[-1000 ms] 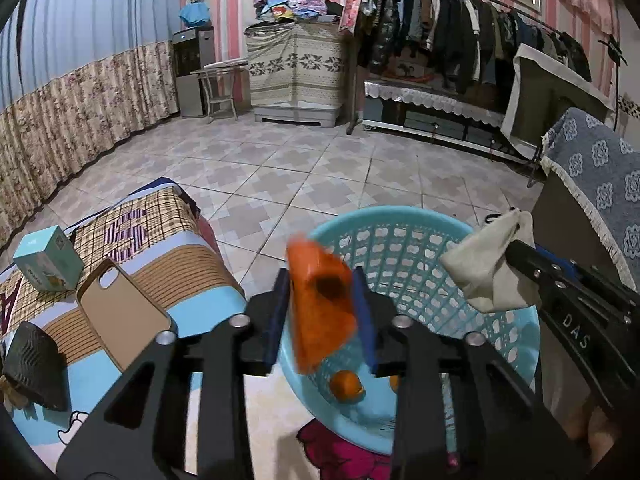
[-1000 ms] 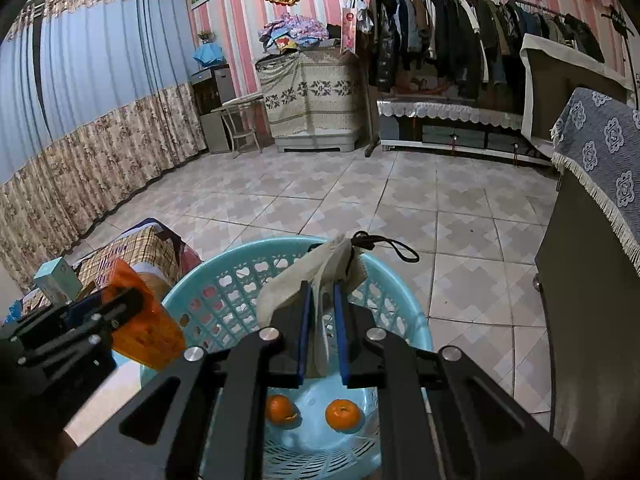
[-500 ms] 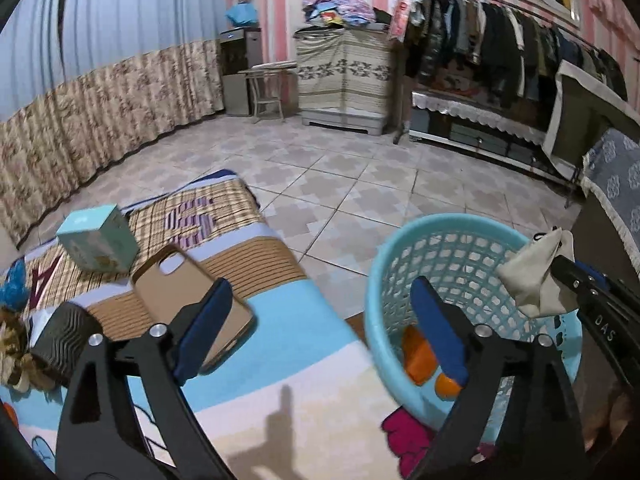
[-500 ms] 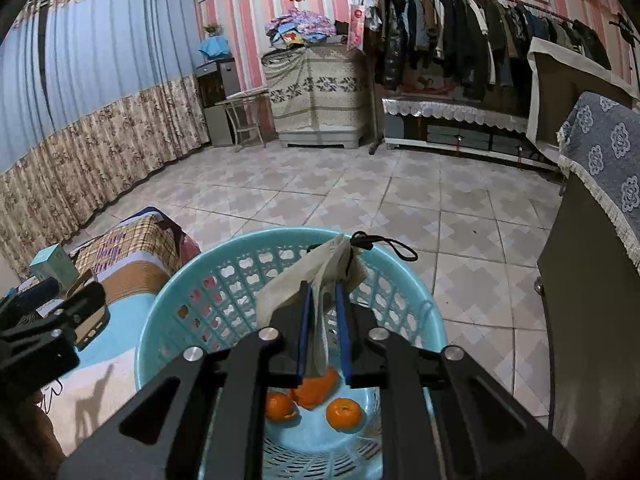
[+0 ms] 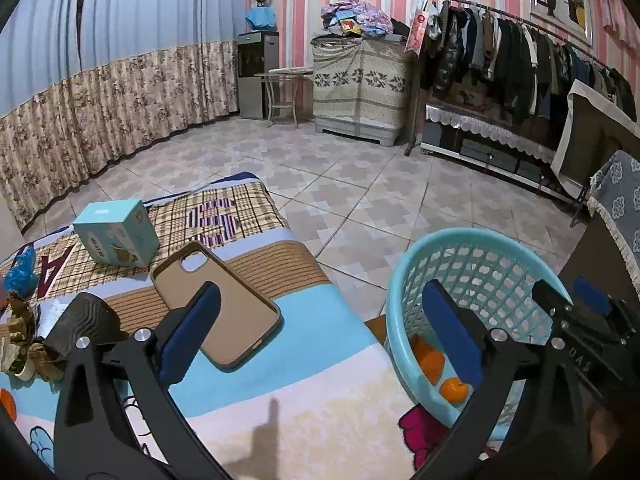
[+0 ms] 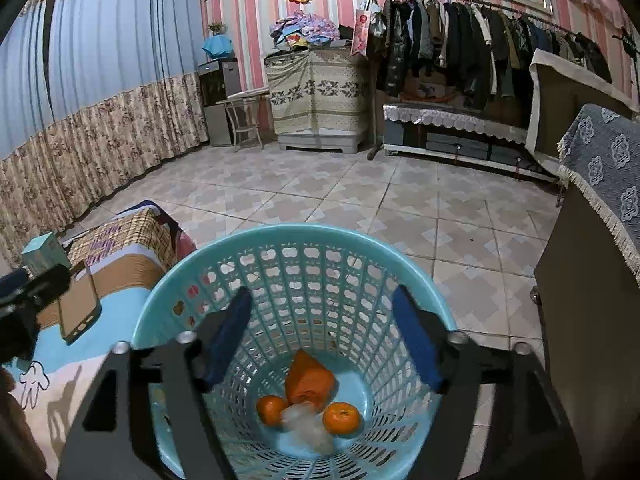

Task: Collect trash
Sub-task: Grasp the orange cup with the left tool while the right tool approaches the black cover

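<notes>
- My right gripper, jaws opening over the basket, has just dropped the pale rag beside the orange wrapper.
- My left gripper, jaws opening and empty, has swung toward the bed; more trash waits there.

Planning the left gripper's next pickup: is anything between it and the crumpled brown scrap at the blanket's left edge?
Yes. The dark ribbed object lies right beside the brown scrap, between it and the left gripper, whose jaws are opening, empty.
</notes>
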Demonstrator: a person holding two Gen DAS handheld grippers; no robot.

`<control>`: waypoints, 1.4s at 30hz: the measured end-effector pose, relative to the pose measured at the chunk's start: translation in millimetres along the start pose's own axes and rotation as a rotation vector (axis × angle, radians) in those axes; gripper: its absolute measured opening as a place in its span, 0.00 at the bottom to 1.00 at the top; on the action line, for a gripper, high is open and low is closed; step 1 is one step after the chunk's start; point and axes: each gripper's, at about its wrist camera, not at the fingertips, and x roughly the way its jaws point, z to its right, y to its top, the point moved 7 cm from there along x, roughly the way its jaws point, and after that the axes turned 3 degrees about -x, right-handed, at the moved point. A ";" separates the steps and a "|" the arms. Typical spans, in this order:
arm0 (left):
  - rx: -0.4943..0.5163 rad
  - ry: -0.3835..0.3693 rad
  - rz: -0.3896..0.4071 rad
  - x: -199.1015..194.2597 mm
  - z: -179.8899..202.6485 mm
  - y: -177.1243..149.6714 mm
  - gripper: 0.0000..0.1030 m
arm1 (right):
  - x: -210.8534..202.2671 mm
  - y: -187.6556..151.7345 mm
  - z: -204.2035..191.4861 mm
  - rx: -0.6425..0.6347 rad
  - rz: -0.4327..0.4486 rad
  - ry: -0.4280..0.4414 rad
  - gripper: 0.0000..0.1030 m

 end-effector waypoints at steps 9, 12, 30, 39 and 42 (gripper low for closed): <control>-0.034 0.034 0.033 -23.1 -29.3 14.8 0.95 | -7.9 6.8 -17.6 -0.051 0.011 -0.017 0.91; -0.060 0.053 0.042 -33.2 -46.2 19.3 0.95 | -14.5 10.1 -37.8 -0.082 0.015 0.010 0.91; -0.192 0.309 0.024 -116.7 -224.9 -35.5 0.95 | -62.4 3.9 -187.6 -0.124 -0.011 0.262 0.95; -0.188 0.452 -0.019 -135.3 -314.8 -90.2 0.95 | -73.6 -15.3 -245.5 -0.178 -0.025 0.306 0.95; -0.222 0.443 -0.049 -131.8 -334.8 -105.1 0.95 | -73.7 -18.4 -258.3 -0.210 -0.028 0.281 0.95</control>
